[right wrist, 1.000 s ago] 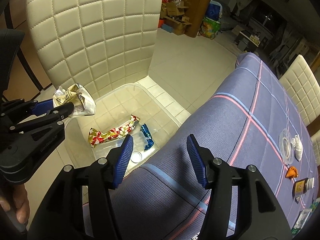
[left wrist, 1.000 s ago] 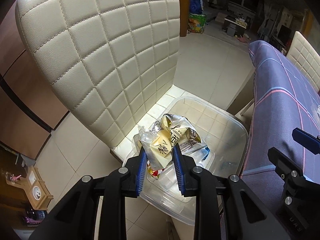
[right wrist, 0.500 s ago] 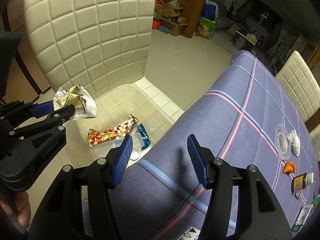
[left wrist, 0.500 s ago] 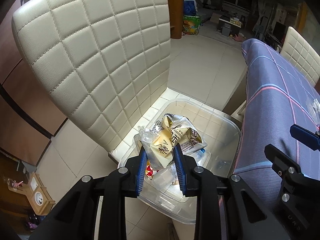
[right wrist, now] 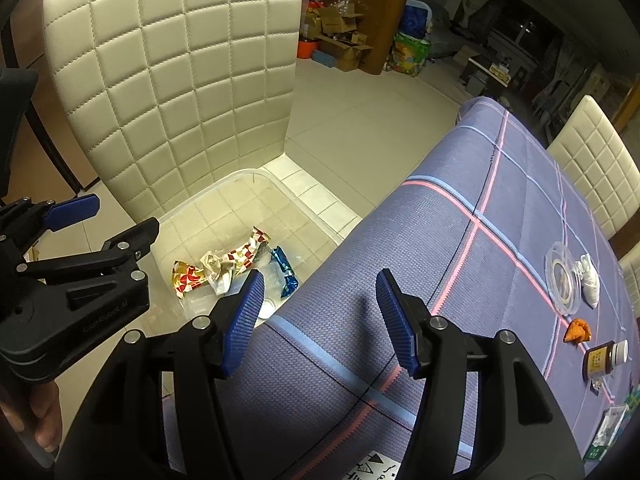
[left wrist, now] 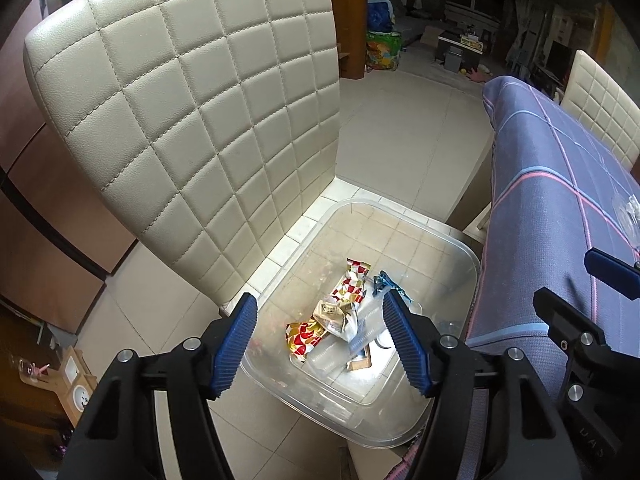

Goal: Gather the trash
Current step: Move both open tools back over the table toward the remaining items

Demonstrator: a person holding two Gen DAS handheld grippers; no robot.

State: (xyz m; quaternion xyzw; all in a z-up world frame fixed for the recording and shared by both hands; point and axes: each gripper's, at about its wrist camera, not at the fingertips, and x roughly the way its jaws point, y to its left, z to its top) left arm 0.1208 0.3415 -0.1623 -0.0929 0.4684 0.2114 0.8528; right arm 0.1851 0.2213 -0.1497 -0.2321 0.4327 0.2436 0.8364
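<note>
A clear plastic bin (left wrist: 460,252) stands on the tiled floor beside the table; it also shows in the right wrist view (right wrist: 256,178). In it lie a crumpled cream wrapper (left wrist: 332,314), a red-and-gold checked wrapper (left wrist: 352,280), a blue wrapper (right wrist: 284,268) and clear plastic pieces. My left gripper (left wrist: 320,340) is open and empty above the bin. My right gripper (right wrist: 320,316) is open and empty over the table's near edge. On the table lie a clear lid (right wrist: 564,282), a white crumpled scrap (right wrist: 590,286) and an orange scrap (right wrist: 578,330).
A cream quilted chair back (left wrist: 192,128) rises right behind the bin. The table with the blue plaid cloth (right wrist: 460,264) also holds a brown bottle (right wrist: 604,358) and a green packet (right wrist: 606,432). Another cream chair (right wrist: 592,160) stands on the table's far side.
My left gripper has opened and let go of the cream wrapper, which now lies in the bin. The right gripper stays open and has barely moved.
</note>
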